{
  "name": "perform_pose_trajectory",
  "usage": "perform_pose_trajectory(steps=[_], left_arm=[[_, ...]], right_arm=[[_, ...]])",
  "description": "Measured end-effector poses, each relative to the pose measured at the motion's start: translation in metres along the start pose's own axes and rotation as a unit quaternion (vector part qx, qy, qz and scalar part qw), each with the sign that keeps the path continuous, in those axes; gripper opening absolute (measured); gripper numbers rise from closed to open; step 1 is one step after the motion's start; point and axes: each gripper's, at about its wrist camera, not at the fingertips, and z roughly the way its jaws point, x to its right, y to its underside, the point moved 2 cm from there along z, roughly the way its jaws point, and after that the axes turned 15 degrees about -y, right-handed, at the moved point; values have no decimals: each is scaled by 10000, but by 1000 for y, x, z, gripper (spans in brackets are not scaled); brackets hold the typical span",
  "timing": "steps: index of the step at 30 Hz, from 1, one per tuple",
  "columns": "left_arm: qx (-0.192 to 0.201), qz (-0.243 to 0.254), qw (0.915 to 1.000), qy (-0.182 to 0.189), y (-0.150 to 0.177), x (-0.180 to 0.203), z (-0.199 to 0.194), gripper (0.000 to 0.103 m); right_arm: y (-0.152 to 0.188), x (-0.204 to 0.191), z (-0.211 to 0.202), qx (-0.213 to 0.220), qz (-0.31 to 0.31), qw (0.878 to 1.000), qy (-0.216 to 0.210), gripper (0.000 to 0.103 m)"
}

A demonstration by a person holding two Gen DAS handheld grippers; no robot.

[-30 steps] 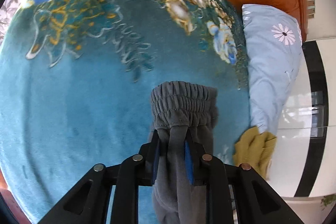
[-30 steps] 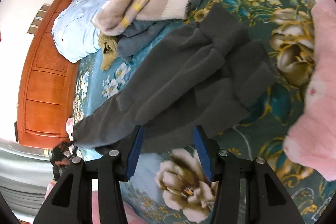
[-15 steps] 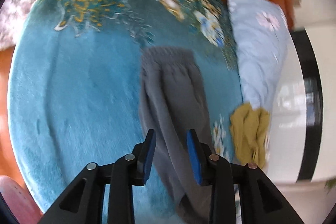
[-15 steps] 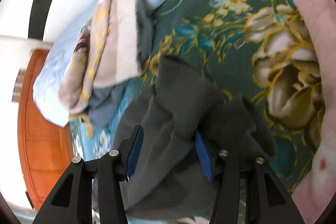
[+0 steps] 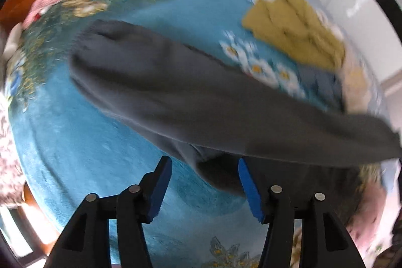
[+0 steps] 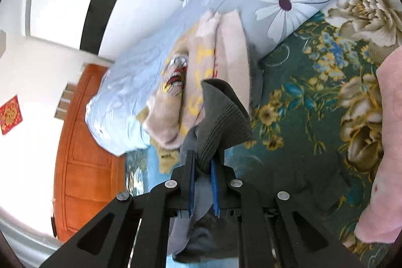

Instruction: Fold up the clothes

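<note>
Fingers: R (image 6: 203, 173) clamp grey pants (image 5: 191, 97) cuff, L (image 5: 204, 189) spread apart; mustard garment (image 5: 296, 27), pink blanket (image 6: 387, 142) nearby.

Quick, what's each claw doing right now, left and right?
Left claw: open, holding nothing; the grey trousers lie spread ahead of it.
Right claw: closed on the ribbed cuff of the grey trousers.
</note>
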Motion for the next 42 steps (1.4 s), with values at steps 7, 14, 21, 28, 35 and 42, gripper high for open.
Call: perform_pose_trajectory(steps=[7,14,21,28,35,42], left_arm=[[-516,391,9943,-847,5,24,37,59],[-327,77,9868,-1585,4,19,49,26],[-439,-1083,9885,-962,21,-21,27,4],[-1047,-2070,9725,-203,43,-57,26,4],[-1238,-2300,9650,220,39,-71,22,5],[-1137,-2634,9573,357,37,-94,4,5]], right_arm=[[14,56,1,-392,502,9960,622,12],[17,83,-4,-568,770,9934,633,12],[11,68,0,-632,413,9947,693,12],[28,101,-2,-921,613,9849,1335,12],[30,75,4,-987,366,9859,1300,12],[29,-39,18,-970,-79,9948,-298,12]])
